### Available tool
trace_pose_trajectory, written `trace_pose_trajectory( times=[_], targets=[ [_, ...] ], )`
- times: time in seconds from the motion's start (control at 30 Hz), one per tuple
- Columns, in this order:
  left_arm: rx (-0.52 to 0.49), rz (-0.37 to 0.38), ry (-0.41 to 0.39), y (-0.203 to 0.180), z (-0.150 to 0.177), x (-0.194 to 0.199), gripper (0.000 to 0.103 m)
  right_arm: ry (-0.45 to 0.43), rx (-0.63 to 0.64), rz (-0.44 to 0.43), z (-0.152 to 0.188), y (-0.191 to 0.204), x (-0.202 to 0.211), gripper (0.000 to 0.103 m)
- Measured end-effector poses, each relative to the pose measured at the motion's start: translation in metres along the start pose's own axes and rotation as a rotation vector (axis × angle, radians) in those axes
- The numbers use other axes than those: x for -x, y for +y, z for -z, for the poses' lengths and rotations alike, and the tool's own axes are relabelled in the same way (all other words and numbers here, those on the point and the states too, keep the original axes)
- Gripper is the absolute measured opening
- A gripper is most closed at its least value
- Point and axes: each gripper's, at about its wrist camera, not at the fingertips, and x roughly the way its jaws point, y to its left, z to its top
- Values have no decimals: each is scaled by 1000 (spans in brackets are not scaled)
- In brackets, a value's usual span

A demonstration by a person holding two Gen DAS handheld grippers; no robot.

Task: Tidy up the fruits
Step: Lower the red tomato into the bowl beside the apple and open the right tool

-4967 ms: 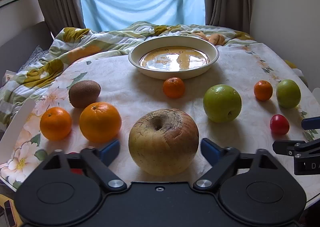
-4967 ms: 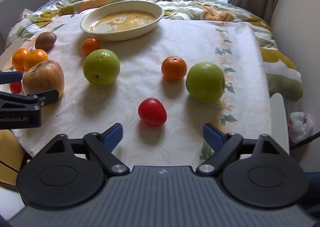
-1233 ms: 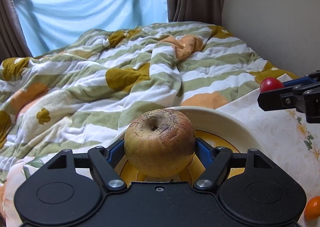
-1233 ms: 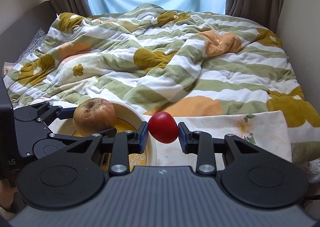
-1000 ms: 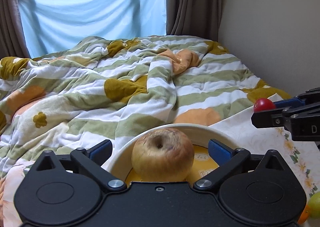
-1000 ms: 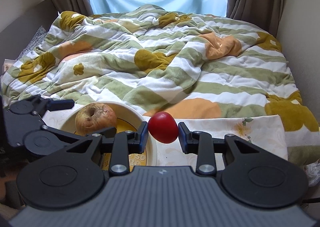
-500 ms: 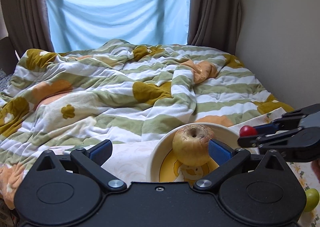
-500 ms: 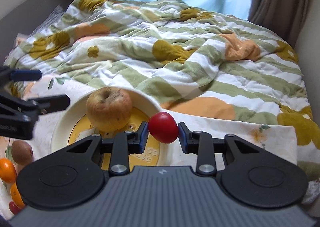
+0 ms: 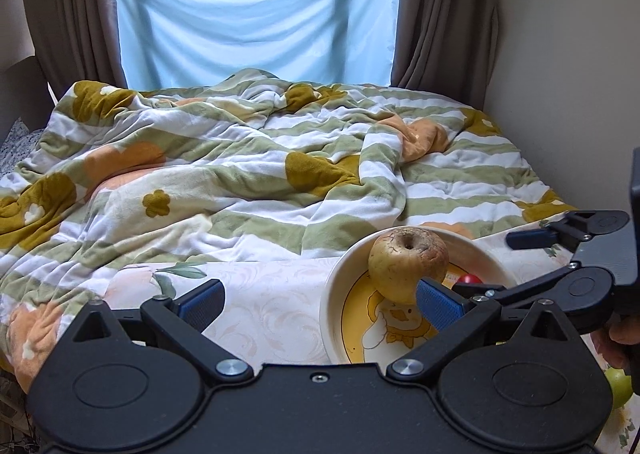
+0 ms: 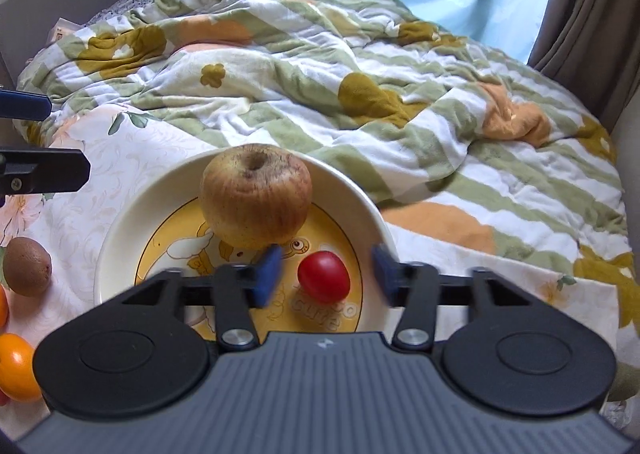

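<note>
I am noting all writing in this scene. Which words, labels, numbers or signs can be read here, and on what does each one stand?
"cute": my best reading of the pale, partly hidden letters on the yellow floor of the bowl, just below the red fruit.
Small logo mark on the body of the right tool: a sign, not letters.
Nothing else bears readable text.

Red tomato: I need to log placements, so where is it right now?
In the right wrist view the red tomato lies free in the cream bowl, just right of and nearer than the big apple, between the open jaws of the right gripper.
</note>
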Motion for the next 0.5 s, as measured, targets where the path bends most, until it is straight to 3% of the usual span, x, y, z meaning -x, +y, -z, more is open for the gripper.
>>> trace_pose_trajectory(
  times=[0.03,0.13,0.5],
  targets=[
    [8,0,-3,0,0,2,103,-20,6,12,1,2,5,102],
    [29,9,-6,1,1,10,103,-65,32,33,5,7,20,103],
    [33,-45,-55,-13,10,60,103,-93,-33,29,12,3,70,103]
  ],
)
